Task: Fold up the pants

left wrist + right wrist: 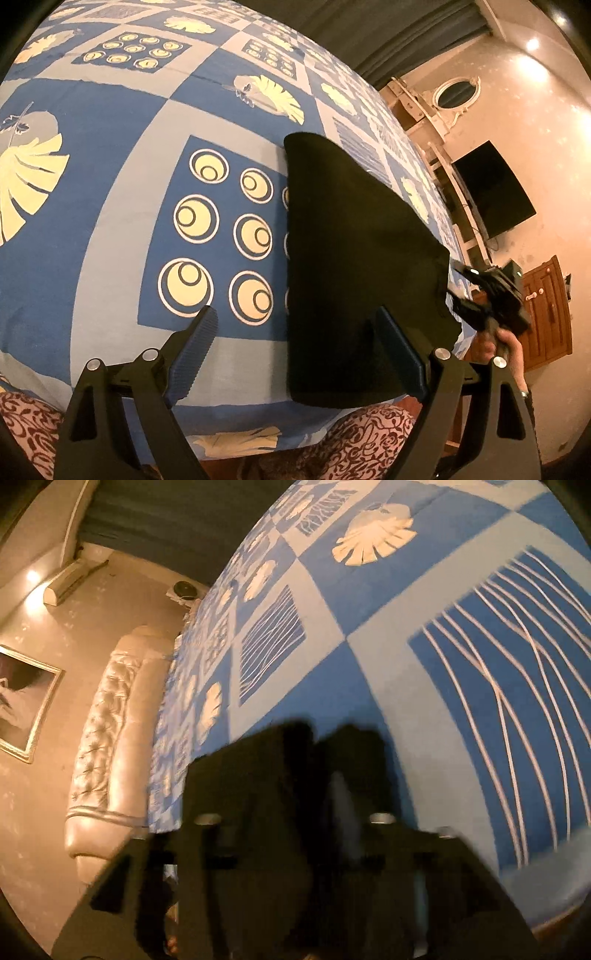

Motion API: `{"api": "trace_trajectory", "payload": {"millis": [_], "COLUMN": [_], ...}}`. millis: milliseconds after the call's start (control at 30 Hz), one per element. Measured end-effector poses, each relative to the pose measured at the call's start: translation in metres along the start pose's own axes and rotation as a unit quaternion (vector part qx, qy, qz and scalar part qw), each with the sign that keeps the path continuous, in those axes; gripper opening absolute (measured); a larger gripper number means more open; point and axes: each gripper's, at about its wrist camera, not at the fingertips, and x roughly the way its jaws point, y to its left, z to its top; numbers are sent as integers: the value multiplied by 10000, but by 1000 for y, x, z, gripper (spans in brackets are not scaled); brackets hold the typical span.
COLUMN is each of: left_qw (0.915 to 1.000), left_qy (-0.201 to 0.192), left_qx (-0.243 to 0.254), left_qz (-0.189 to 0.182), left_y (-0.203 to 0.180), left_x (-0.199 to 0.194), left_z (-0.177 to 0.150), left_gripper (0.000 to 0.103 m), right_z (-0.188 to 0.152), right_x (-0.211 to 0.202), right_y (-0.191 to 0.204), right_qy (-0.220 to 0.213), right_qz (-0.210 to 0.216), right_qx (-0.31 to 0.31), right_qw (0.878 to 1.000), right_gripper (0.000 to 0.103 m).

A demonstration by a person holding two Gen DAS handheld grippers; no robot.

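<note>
A wide bed (110, 122) fills both views, covered by a blue and grey sheet (369, 602) printed with pale circles, leaves and wavy lines; it serves as the flat surface for folding. On it, from the middle of the left wrist view down toward five o'clock, lie the black pants (354, 240), already doubled into a long narrow band with a straight edge along nine o'clock, which suggests the fold is well along. At three o'clock in that view stand a dark television (495, 188) against the wall and a wooden cabinet (546, 306). The left gripper (295, 339) hovers over the near end of the pants with its jaws spread wide and released: one finger is over bare sheet, the other over the cloth, pinching nothing, probably ready to steady or lift that end. The right gripper (491, 299) sits at four o'clock by the pants' far edge, held in a hand (502, 343). In its own blurred view the jaws look partly apart, and whether they hold cloth I cannot tell.
</note>
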Motion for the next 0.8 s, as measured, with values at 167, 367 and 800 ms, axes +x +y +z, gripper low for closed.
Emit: {"api": "trace_trajectory", "payload": {"millis": [167,367,800], "left_qw": [9999,9997,9988], "left_qy": [7,-139,-1], "left_qx": [-119,-212,-474], "left_qz": [-81,-69,-104], "left_y": [0,3,18], "left_x": [-2,-11,-5], "left_z": [-2,2,2], "left_gripper": [86,86,86], "right_z": [-36,-56,-63], "right_x": [-22,-21,-17], "right_y": [-5,-15,-7], "right_qy": [268,347,497], "right_qz": [104,236,-66], "right_qx": [199,364,-62], "right_qw": [9994,9985,9987], "right_gripper": [64,64,11]}}
